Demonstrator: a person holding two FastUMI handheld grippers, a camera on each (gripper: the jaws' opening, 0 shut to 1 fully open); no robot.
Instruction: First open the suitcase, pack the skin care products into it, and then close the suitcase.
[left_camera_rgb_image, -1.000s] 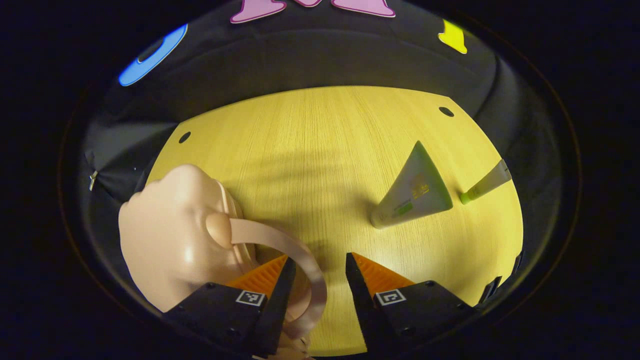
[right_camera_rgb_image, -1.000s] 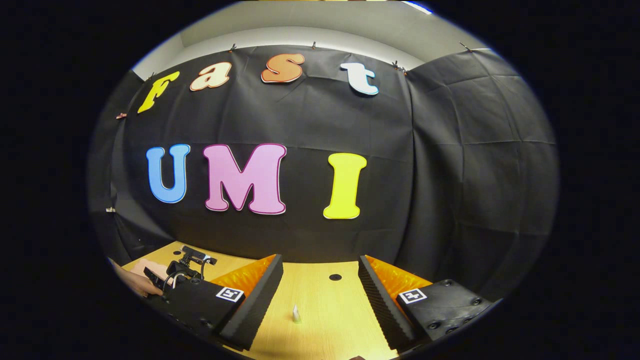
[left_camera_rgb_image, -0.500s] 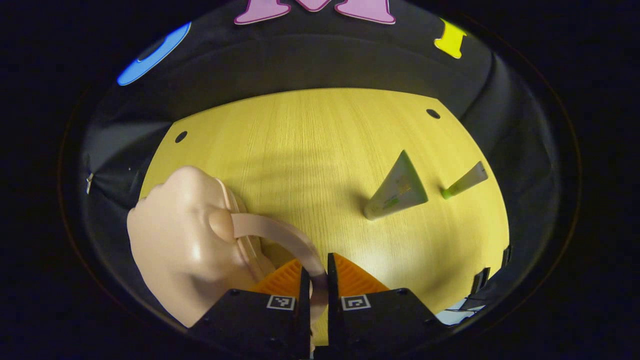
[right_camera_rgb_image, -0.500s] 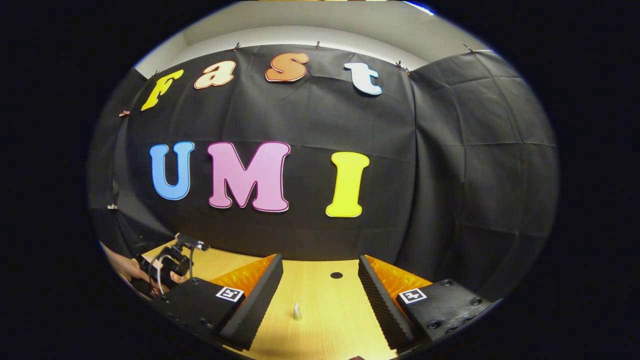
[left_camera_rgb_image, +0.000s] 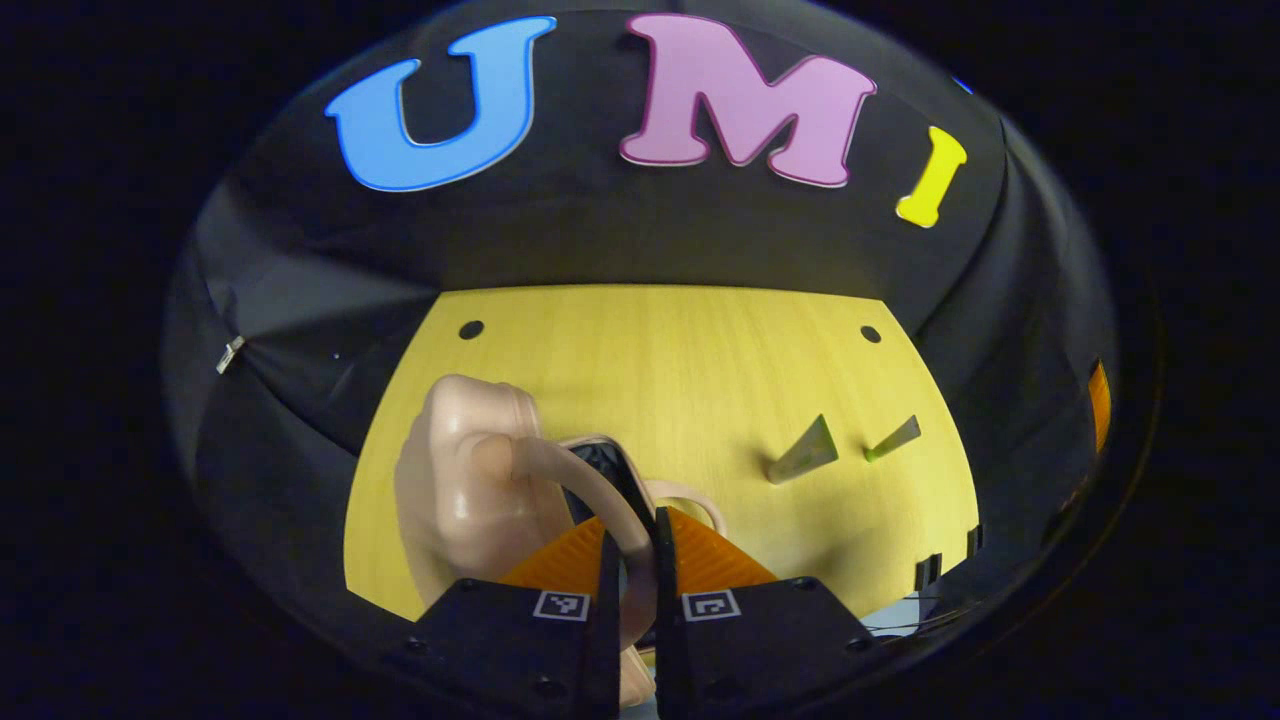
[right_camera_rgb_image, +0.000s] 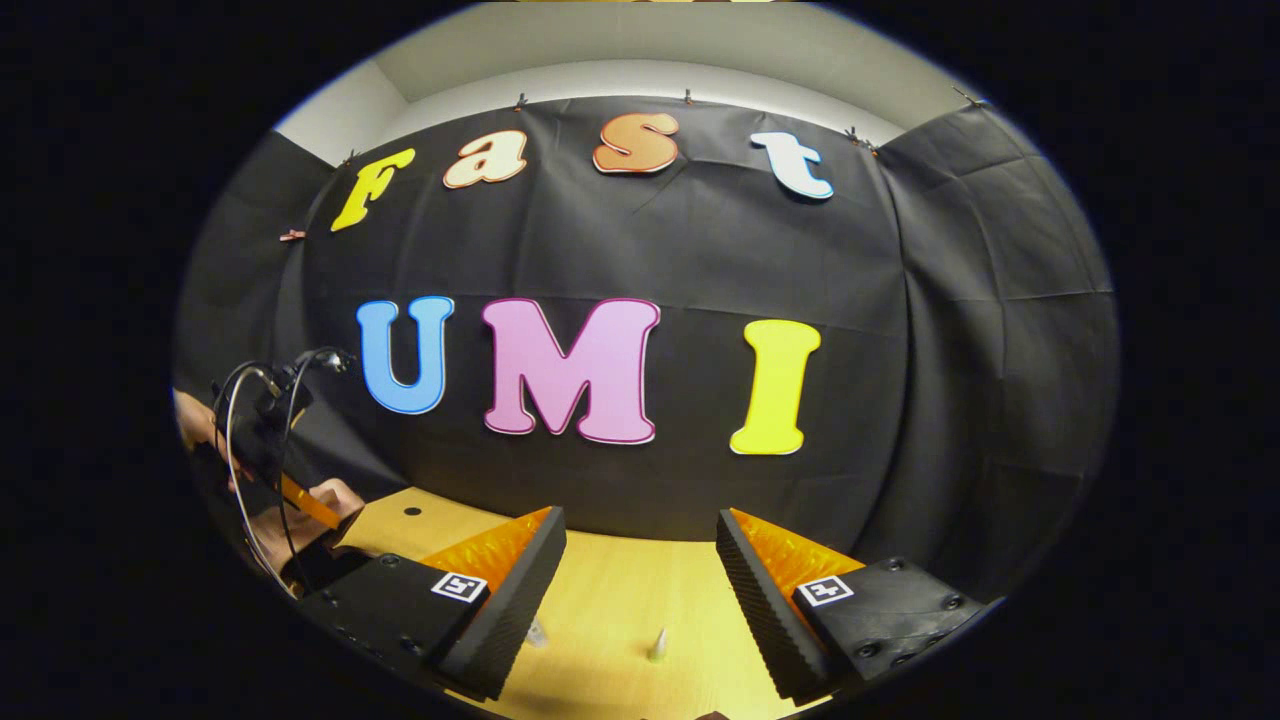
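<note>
Suitcase (left_camera_rgb_image: 465, 480): pale pink, sitting near-left on the yellow surface (left_camera_rgb_image: 680, 360); lid lifting, dark interior showing. Left gripper (left_camera_rgb_image: 630, 560): fingers pinching the handle (left_camera_rgb_image: 590, 490) almost closed, apparently pulling the lid open. Right gripper (right_camera_rgb_image: 640, 580): fingers gaping wide, holding nothing, waiting. Larger tube (left_camera_rgb_image: 803, 452) and slim tube (left_camera_rgb_image: 893, 439): lying far-right, awaiting packing. Labels: unreadable.

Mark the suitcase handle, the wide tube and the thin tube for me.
suitcase handle (left_camera_rgb_image: 585, 480), left gripper view, on the arch of the strap just above the fingers.
wide tube (left_camera_rgb_image: 803, 452), left gripper view, on the middle of its body.
thin tube (left_camera_rgb_image: 893, 439), left gripper view, on the middle of its length.
</note>
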